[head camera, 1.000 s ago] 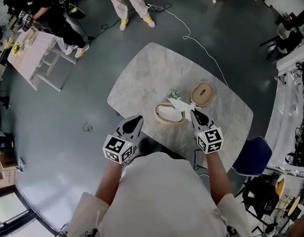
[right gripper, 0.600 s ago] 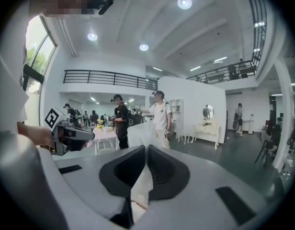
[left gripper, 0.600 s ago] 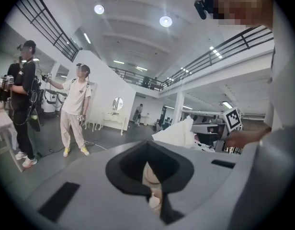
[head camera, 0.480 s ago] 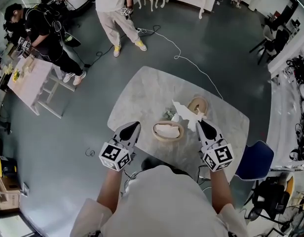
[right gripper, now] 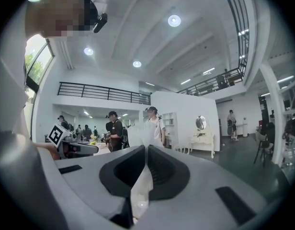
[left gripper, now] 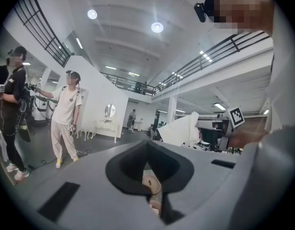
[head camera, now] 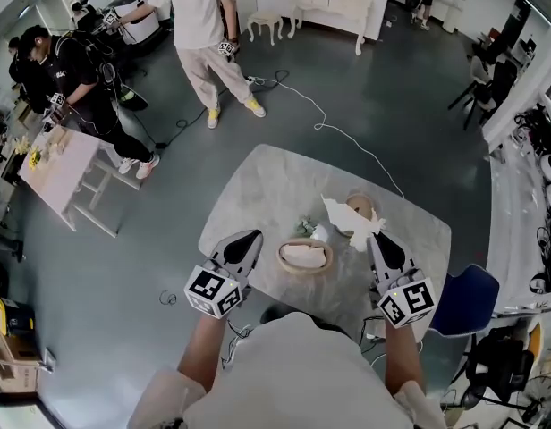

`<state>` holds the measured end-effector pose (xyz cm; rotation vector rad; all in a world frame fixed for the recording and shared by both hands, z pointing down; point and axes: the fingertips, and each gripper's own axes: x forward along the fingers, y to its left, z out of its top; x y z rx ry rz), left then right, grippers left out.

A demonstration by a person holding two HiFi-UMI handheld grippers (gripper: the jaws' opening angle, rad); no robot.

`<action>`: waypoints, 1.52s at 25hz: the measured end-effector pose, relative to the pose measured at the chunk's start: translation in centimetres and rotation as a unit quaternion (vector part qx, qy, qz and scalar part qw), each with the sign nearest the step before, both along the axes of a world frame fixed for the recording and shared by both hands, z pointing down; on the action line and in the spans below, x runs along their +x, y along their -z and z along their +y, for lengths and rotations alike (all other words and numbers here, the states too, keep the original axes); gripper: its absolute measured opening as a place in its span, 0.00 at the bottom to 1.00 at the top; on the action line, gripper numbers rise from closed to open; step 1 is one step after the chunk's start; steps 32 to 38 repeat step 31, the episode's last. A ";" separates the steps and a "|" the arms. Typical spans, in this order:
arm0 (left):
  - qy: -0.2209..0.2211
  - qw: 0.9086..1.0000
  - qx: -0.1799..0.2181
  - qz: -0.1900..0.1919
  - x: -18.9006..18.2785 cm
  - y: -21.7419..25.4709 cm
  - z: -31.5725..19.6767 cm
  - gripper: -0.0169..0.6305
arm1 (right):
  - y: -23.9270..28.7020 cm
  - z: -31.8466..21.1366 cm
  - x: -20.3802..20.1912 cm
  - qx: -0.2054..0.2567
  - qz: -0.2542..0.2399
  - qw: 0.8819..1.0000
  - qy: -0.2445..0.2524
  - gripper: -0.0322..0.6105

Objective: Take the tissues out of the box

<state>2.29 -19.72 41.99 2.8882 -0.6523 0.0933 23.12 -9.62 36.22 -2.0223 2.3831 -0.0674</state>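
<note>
In the head view a round wooden tissue box [head camera: 304, 256] stands open on the marble table [head camera: 258, 190], with white tissues inside. Its round lid [head camera: 361, 207] lies behind it to the right. My right gripper [head camera: 375, 236] is shut on a white tissue [head camera: 343, 214], held up clear of the box and to its right. In the right gripper view the tissue [right gripper: 140, 186] runs up between the closed jaws. My left gripper [head camera: 249, 239] hangs left of the box, jaws together and empty. The left gripper view shows the lifted tissue [left gripper: 183, 129] beyond its closed jaws.
A small green and white bundle [head camera: 309, 229] lies on the table behind the box. A blue chair [head camera: 463, 293] stands at the table's right. A cable [head camera: 334, 130] trails over the floor. Two people [head camera: 199, 34] stand far off by a pink table [head camera: 56, 172].
Both grippers have risen. The right one has drawn the tissue up and to the right, away from the box's opening. The left gripper stayed left of the box.
</note>
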 end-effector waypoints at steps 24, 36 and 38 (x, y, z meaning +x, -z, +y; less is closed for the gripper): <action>0.005 1.000 0.014 0.009 0.9 1.7 0.5 0.04 | 0.8 0.9 1.1 0.015 0.014 1.000 -0.004 0.11; 0.008 1.000 0.012 0.008 0.4 1.5 0.7 0.04 | 0.6 0.9 0.6 0.014 0.014 1.000 0.000 0.11; 0.008 1.000 0.012 0.008 0.4 1.5 0.7 0.04 | 0.6 0.9 0.6 0.014 0.014 1.000 0.000 0.11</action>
